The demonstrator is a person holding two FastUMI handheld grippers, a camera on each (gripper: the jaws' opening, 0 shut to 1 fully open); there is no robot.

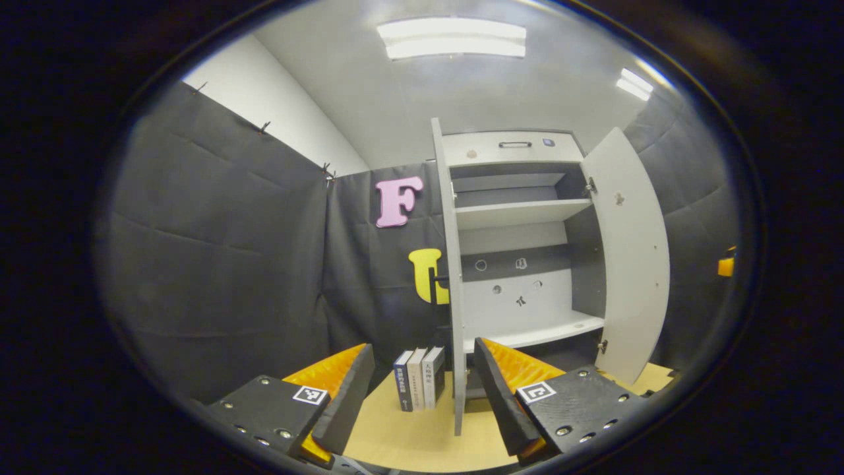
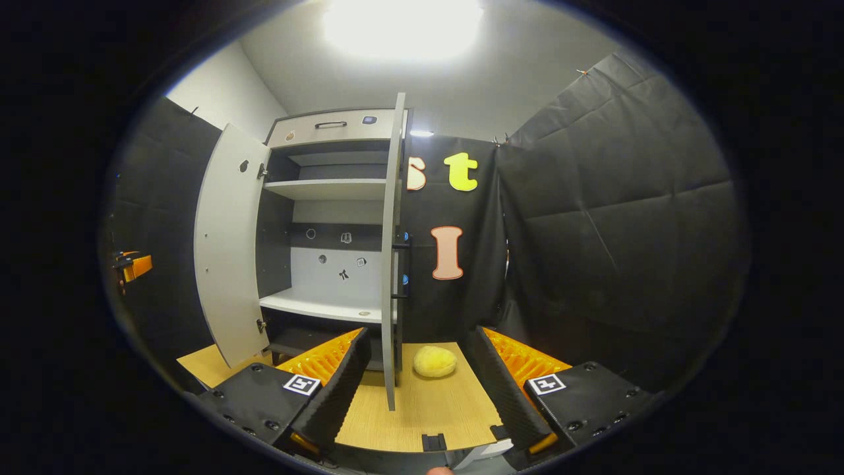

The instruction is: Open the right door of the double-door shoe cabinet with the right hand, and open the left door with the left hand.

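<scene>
Both tongs are standing wide open and holding nothing: the left tongs (image 1: 422, 389) are hanging just in front of the outer edge of the left door (image 1: 450, 264), and the right tongs (image 2: 422, 382) are hanging beside the outer edge of the right door (image 2: 390, 264), each door's edge sitting in or near the gap between the fingers without either finger pressing on it. The shoe cabinet (image 2: 330, 198) is standing at the back of the bench (image 2: 428, 409), and both of its doors are already swung well out, so I am judging the opening as done or nearly so. What could go wrong from here is mostly a matter of clumsiness: a finger catching a door edge while pulling away could be swinging that door back toward shut, or knocking it hard against its hinges. On the left side, the row of books (image 1: 420, 379) is standing upright on the bench just beside the foot of the left door, and a careless sweep could be toppling them; on the right, the yellow sponge-like lump (image 2: 434, 361) is lying on the bench near the right door's foot and could be getting nudged off. As for the cabinet itself, its shelves (image 1: 521, 212) are looking bare, with just small fittings on the back panel, and the drawer (image 1: 511, 146) on top is sitting closed.
</scene>
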